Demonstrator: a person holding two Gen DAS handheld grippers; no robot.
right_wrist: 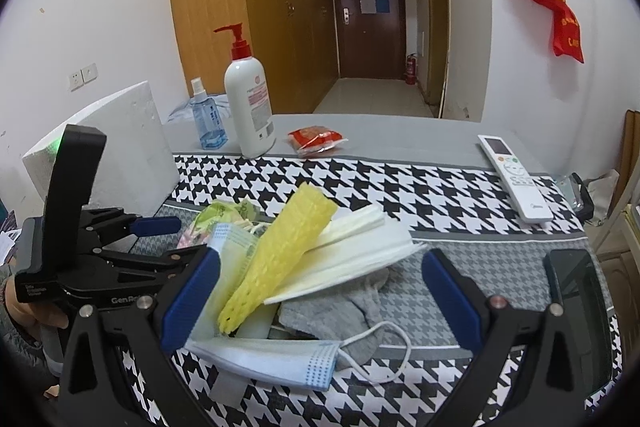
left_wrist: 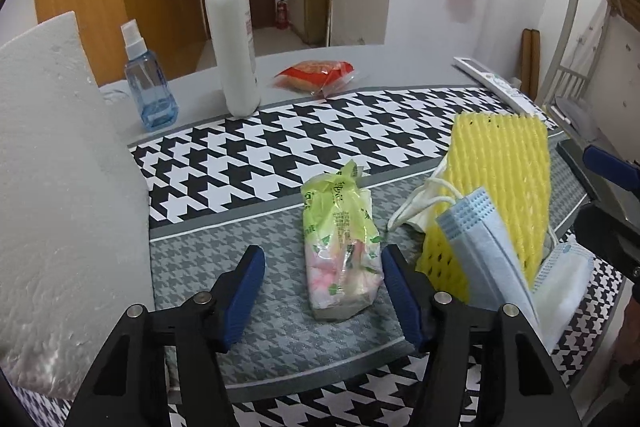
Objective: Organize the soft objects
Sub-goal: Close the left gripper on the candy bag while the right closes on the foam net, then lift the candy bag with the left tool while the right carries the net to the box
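A green tissue pack [left_wrist: 342, 247] lies on the houndstooth mat between the open fingers of my left gripper [left_wrist: 323, 291], near the right finger. To its right a yellow foam net [left_wrist: 504, 183] leans over blue face masks [left_wrist: 488, 251]. In the right wrist view the yellow foam net [right_wrist: 280, 259], white masks [right_wrist: 360, 247], a blue mask [right_wrist: 280, 355] and a grey sock [right_wrist: 352, 311] form a pile between the open fingers of my right gripper [right_wrist: 320, 299]. The tissue pack [right_wrist: 224, 215] peeks out behind the pile. Both grippers hold nothing.
A white foam block [left_wrist: 52, 187] stands at the left. A pump bottle [left_wrist: 232, 27], a blue spray bottle [left_wrist: 148, 91] and a red snack packet [left_wrist: 316, 73] sit at the back. A white remote [right_wrist: 514, 175] and a black phone [right_wrist: 580, 291] lie at the right.
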